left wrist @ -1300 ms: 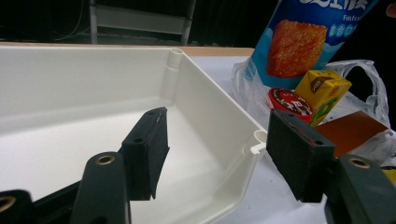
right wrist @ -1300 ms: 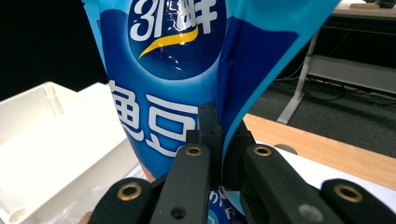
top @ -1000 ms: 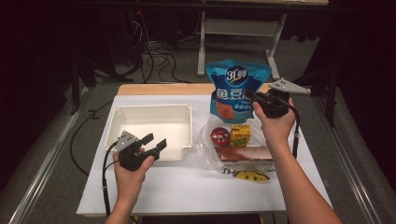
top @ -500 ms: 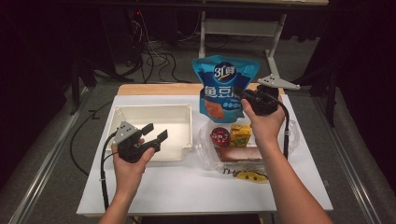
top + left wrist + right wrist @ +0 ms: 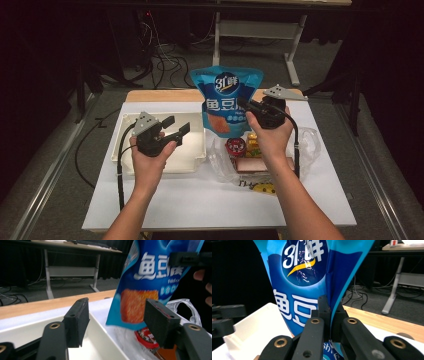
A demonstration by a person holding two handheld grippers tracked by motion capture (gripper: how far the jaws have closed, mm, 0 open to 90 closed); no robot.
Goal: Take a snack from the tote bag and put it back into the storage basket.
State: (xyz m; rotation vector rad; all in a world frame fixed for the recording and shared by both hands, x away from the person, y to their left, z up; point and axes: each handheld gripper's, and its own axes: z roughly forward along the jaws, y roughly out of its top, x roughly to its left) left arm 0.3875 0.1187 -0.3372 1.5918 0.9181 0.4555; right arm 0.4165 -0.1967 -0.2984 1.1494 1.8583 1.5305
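We see the right gripper (image 5: 246, 111) clenched on the blue snack bag's (image 5: 227, 100) edge, bag lifted beside the white tray (image 5: 200, 150). Left gripper (image 5: 176, 127) released, over the tray. Under the bag, apparently packaged snacks, blurred.

Right gripper (image 5: 330, 315), jaws closed on the edge of a blue snack bag (image 5: 312, 277); white tray (image 5: 257, 332) lower left, the other gripper (image 5: 227, 317) at the left edge.

High view: we look forward and down over the counter (image 5: 165, 200). Left gripper view: low, facing the blue bag (image 5: 147, 285) closely. Right gripper view: nearer still; all three share that bag.
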